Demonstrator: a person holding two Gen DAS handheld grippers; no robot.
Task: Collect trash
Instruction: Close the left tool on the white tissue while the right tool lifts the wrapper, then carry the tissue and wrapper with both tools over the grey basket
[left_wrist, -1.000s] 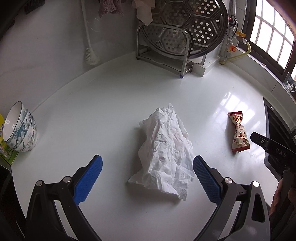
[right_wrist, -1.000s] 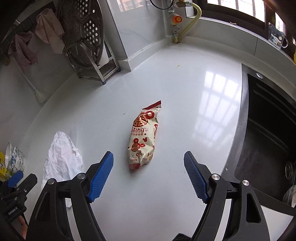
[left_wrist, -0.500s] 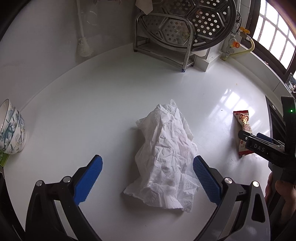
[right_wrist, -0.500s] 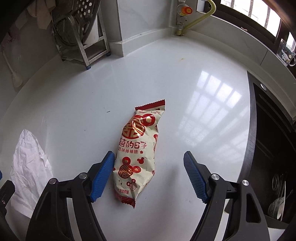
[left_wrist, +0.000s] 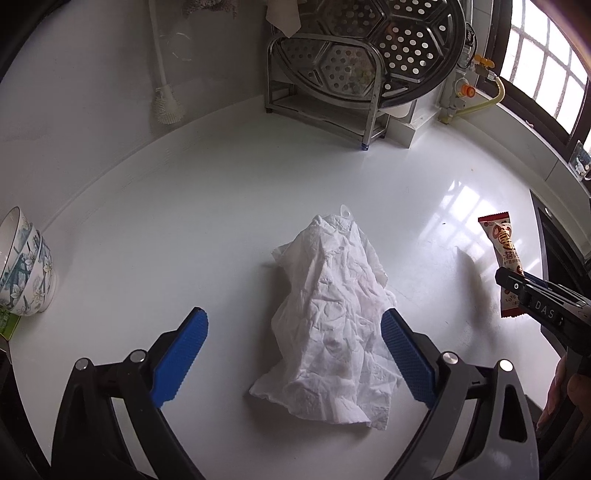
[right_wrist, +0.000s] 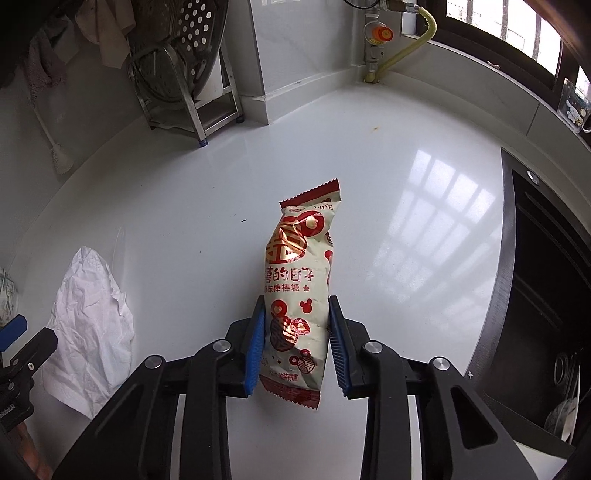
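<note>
While the right gripper (right_wrist: 296, 341) closes its jaws, its blue pads (right_wrist: 255, 350) press both sides of the snack wrapper (right_wrist: 299, 295) at the centre of the right wrist frame — the red-and-cream packet stands up between them, its crimped top toward the upper middle. At the right edge of the left wrist frame the same wrapper (left_wrist: 504, 258) shows above the black tip of that gripper (left_wrist: 535, 302).

The left gripper (left_wrist: 293, 360) has its jaws wide apart and just starting to close, one blue pad on either side of the crumpled white tissue (left_wrist: 332, 325), which lies flat on the white countertop (left_wrist: 184, 221) at centre frame; the right pad is just beside its edge, the left one apart from it.

A stack of patterned bowls (left_wrist: 24, 269) sits at the left edge, and a metal rack (left_wrist: 332, 92) with a perforated steamer tray (left_wrist: 388, 40) stands at upper centre.
</note>
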